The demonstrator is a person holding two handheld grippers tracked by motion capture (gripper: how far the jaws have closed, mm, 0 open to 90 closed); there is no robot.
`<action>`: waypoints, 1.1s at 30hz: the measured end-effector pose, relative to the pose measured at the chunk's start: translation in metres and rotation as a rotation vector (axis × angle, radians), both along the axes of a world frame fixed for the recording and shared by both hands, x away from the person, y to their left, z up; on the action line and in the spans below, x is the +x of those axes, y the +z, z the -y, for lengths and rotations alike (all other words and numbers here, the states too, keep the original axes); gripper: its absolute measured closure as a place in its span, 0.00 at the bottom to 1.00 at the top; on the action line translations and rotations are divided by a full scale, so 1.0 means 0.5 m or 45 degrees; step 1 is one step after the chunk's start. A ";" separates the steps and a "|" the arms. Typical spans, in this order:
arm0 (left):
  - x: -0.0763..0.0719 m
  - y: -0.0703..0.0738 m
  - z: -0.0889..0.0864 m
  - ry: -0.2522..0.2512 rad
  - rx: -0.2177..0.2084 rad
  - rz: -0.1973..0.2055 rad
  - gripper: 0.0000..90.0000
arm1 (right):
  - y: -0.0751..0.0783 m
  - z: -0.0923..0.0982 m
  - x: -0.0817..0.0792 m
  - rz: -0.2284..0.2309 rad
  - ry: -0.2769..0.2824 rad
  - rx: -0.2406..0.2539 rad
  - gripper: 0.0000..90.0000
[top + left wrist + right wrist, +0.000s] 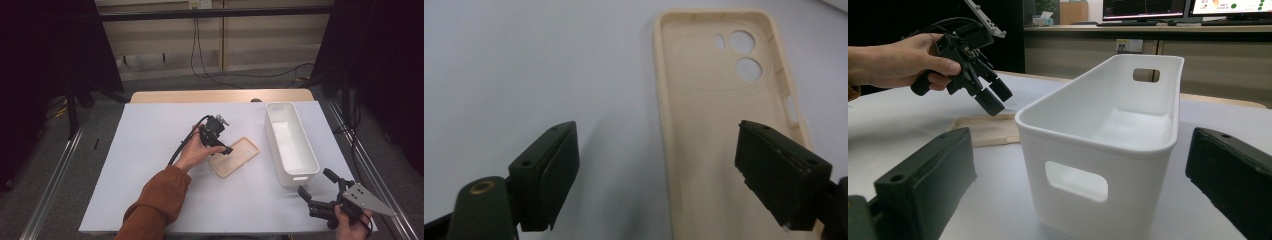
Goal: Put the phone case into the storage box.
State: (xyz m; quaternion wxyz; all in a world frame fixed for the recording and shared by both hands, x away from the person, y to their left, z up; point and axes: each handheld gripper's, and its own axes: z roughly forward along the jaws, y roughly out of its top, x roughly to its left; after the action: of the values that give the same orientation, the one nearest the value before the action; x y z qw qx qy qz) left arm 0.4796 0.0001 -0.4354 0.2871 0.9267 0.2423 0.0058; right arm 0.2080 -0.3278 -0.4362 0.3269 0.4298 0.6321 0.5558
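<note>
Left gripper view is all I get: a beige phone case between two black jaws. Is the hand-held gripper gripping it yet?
Observer: No. The right gripper view shows the left hand-held gripper above the phone case, jaws apart.
Operator: Anything else on the table?
Observer: A white bin stands right of the case, and nothing is in it.
Operator: And the other hand?
Observer: The right hand-held gripper sits near the bin's closest end, jaws open, holding nothing.
</note>
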 end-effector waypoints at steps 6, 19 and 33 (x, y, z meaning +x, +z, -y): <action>0.005 -0.009 0.001 -0.011 0.033 -0.037 0.28 | 0.000 0.000 0.000 -0.001 0.002 0.000 0.00; -0.002 -0.013 0.008 -0.009 0.095 -0.013 0.43 | 0.000 0.000 0.000 -0.002 0.003 -0.001 0.00; -0.006 -0.011 0.005 -0.008 0.085 -0.019 0.51 | -0.001 -0.001 0.001 -0.002 0.002 0.002 0.00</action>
State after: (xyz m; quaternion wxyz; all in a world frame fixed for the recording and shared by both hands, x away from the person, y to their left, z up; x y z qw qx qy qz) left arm 0.4767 -0.0024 -0.4410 0.2541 0.9366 0.2410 0.0061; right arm 0.2083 -0.3275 -0.4365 0.3258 0.4300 0.6322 0.5561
